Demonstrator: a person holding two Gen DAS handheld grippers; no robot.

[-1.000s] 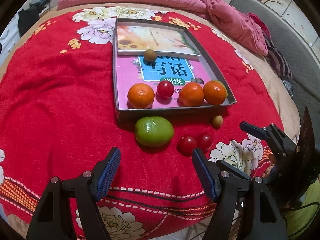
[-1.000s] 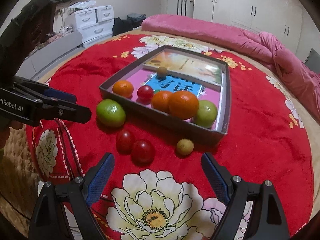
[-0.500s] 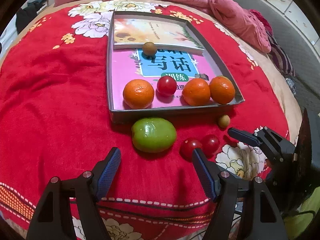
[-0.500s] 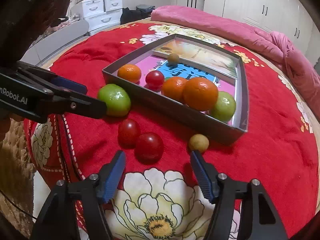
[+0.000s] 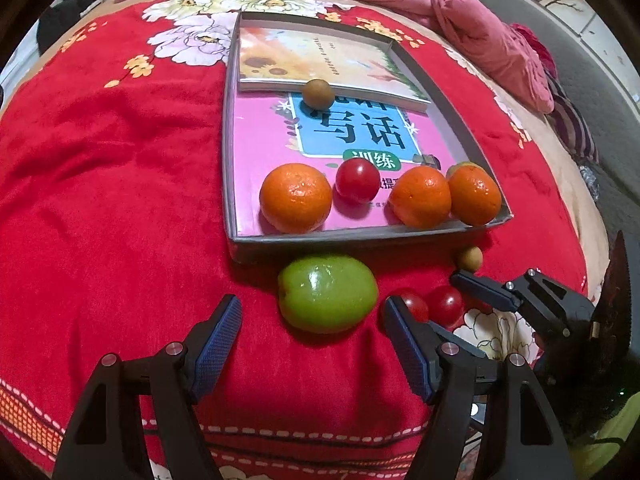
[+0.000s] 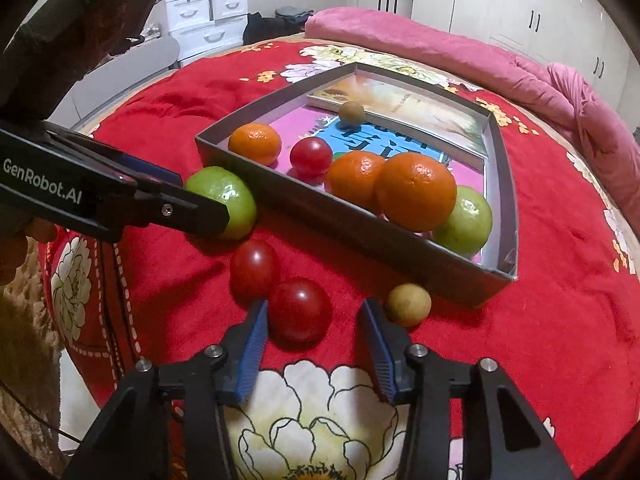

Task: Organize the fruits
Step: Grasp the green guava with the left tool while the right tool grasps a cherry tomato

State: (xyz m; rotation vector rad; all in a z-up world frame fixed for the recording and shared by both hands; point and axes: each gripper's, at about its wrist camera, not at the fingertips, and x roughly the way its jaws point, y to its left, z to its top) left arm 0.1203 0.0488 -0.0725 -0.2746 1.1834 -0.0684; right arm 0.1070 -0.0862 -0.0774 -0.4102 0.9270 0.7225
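Observation:
A grey box tray [image 5: 360, 236] on the red bedspread holds three oranges [image 5: 296, 198], a red tomato [image 5: 357, 180], a small brown fruit [image 5: 317, 94] and a green fruit [image 6: 466, 220] in its corner. In front of the tray lie a big green fruit [image 5: 328, 292], two red tomatoes [image 6: 256, 268] and another small brown fruit [image 6: 408, 304]. My left gripper [image 5: 311, 312] is open, with the big green fruit just ahead of its tips. My right gripper [image 6: 314, 312] is closing its jaws around the nearer tomato [image 6: 300, 310]. The right pad still stands clear of it.
Two books [image 5: 320, 56] line the tray floor. A rolled pink quilt [image 6: 440, 48] lies along the far side of the bed. White drawers [image 6: 208, 16] and wardrobes [image 6: 520, 8] stand beyond. The bed's edge drops off just behind both grippers.
The right jaws have narrowed a lot and come down around the nearer tomato. The left gripper has moved closer to the big green fruit, staying equally wide.

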